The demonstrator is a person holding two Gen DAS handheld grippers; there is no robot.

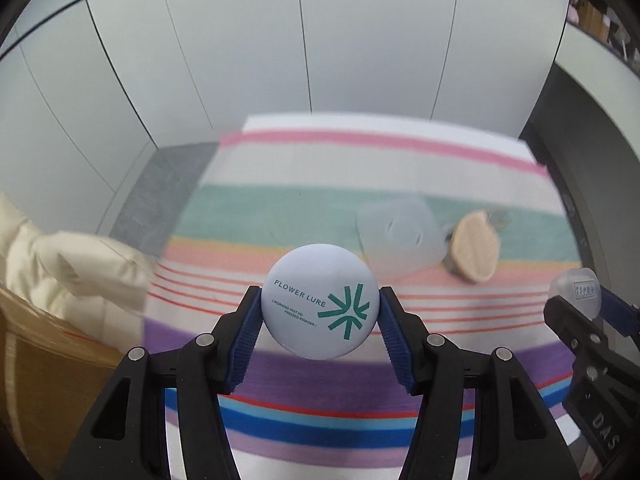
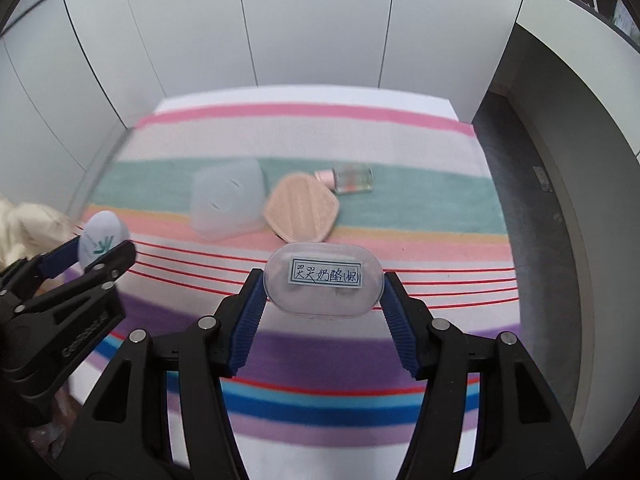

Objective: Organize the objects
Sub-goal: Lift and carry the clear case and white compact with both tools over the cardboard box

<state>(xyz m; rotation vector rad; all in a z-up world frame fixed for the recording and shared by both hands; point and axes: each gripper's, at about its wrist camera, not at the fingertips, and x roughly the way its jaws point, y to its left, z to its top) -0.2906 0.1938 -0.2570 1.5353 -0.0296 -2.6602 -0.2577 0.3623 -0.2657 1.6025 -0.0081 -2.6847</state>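
My left gripper (image 1: 320, 312) is shut on a round pale-blue powder compact (image 1: 320, 300) printed "FLOWER LURE", held above the striped cloth (image 1: 280, 208). It also shows in the right wrist view (image 2: 102, 240). My right gripper (image 2: 324, 292) is shut on a clear oval case with a handwritten label (image 2: 325, 284), also above the cloth; the case shows at the right edge of the left wrist view (image 1: 576, 292). On the cloth's green stripe lie a translucent square lid (image 2: 228, 204), a beige powder puff (image 2: 302, 210) and a small glass bottle with a pink cap (image 2: 352, 178).
The cloth (image 2: 320, 132) covers a table set against white wall panels (image 2: 312, 20). A cream padded sleeve (image 1: 72, 276) and a brown cardboard box (image 1: 40, 380) are at the left. Grey floor (image 2: 532, 208) and a white counter are to the right.
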